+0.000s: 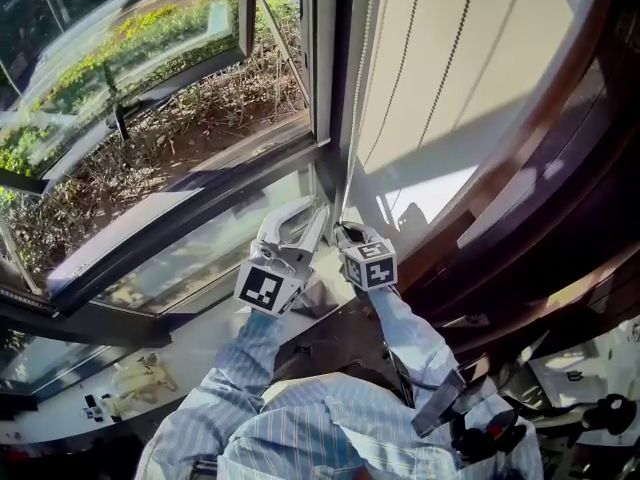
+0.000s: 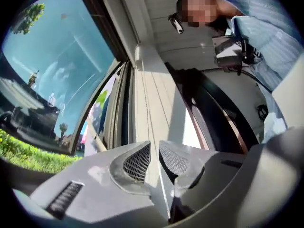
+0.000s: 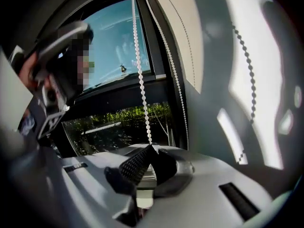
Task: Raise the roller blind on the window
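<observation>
- Now, the right gripper [image 3: 151,148] is pinched tight on the bead chain [image 3: 139,70], which runs straight up beside the window frame [image 3: 161,56].
- The left gripper [image 2: 154,148] has its jaws slightly apart, with nothing between them.
- The roller blind [image 1: 480,48] hangs low over the pane right of the chain.
- Best play, I'd say: the left grips the same strand higher before the right releases, pulling along the chain's line.
</observation>
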`<state>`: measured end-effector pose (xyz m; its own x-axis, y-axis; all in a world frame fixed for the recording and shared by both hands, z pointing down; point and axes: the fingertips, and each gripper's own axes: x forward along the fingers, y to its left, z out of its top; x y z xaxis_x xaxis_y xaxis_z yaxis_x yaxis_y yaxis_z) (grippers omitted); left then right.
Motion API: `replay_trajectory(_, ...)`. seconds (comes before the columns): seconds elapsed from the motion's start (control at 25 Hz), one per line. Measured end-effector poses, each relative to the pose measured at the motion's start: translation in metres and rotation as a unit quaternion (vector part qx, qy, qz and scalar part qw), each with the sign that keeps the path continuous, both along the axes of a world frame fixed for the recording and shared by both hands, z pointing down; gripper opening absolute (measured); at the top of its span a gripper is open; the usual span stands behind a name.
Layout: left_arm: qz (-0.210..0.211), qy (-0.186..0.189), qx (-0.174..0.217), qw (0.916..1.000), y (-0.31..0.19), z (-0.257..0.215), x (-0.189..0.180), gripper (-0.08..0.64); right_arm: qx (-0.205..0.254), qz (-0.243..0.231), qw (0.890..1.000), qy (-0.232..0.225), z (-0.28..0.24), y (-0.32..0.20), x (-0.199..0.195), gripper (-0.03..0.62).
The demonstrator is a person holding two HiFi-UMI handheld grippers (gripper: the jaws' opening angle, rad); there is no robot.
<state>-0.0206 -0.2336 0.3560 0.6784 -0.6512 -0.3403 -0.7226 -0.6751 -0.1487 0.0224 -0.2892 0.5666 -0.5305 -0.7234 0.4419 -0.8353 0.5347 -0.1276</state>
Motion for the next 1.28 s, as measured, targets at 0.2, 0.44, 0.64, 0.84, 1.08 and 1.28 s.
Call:
replay_trajectory(0.2,0.048,0.033,0.027,0.9979,-0.016,-0.075,0.020,0.053,0.001,-0.009,1.000,-0.001,-0.001,0.008,-0.008,0.005)
replay_trajectory(0.44,0.095,0.073,-0.045,0.9917,-0.038,-0.104,0.037,0.095,0.000,-0.010,1.000,0.001,-0.001,0.014,-0.010,0.006)
replay_trajectory(0.64,0.086,0.086,-0.047,0.9915,-0.047,-0.118,0.038,0.090,0.002,-0.009,1.000,0.000,-0.001,0.017,-0.010,0.005)
replay_trajectory(0.84,0.105,0.097,-0.049,0.9885,-0.046,-0.135,0.045,0.020,0.006,-0.009,1.000,0.001,-0.002,0.020,-0.011,0.005)
replay_trajectory(1.08,0.146,0.151,-0.087,0.9738,-0.049,-0.131,0.042,0.011,0.015,0.000,1.000,0.002,-0.001,0.022,-0.007,0.006)
replay_trajectory(1.28,0.145,0.143,-0.101,0.9739,-0.055,-0.110,0.046,0.009,0.001,0.008,1.000,0.013,0.020,0.025,-0.002,0.006)
